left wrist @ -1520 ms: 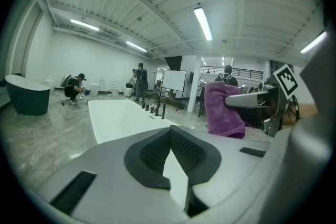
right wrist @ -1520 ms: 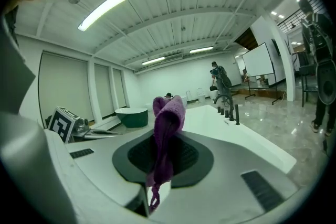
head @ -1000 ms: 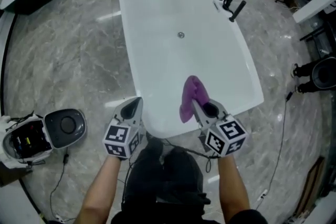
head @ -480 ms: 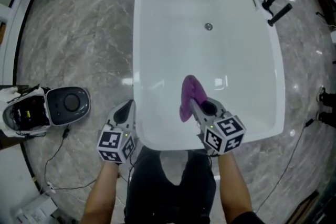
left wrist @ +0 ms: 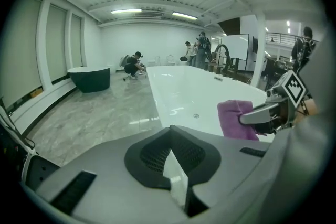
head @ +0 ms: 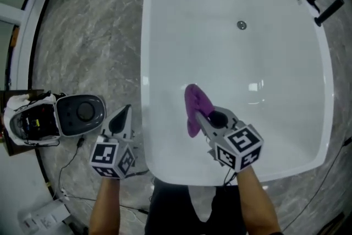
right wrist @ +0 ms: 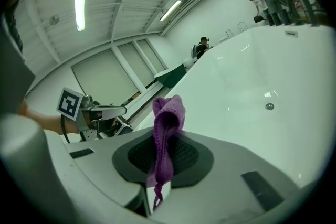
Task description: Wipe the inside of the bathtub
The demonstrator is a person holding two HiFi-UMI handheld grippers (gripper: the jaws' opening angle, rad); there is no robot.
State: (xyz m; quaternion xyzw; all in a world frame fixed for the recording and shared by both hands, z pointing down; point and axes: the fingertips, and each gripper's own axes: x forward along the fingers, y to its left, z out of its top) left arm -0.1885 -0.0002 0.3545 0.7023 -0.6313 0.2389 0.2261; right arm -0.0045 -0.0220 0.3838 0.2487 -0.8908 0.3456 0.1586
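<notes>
The right tool point(head: 200, 115) is clamped on a purple cloth point(head: 193, 103), which sticks up out of its jaws in a folded bunch over the near end of the white bathtub point(head: 147, 63), inside the rim and well short of the drain point(head: 241, 25). Whether the cloth touches the tub wall I cannot tell. The left tool point(head: 122, 116) hangs outside the tub, just beside its rim over the marble floor point(head: 93, 47), jaws together on nothing.

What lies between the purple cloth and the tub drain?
Nothing. Only bare white bathtub floor separates the purple cloth from the drain, as the head view shows.
</notes>
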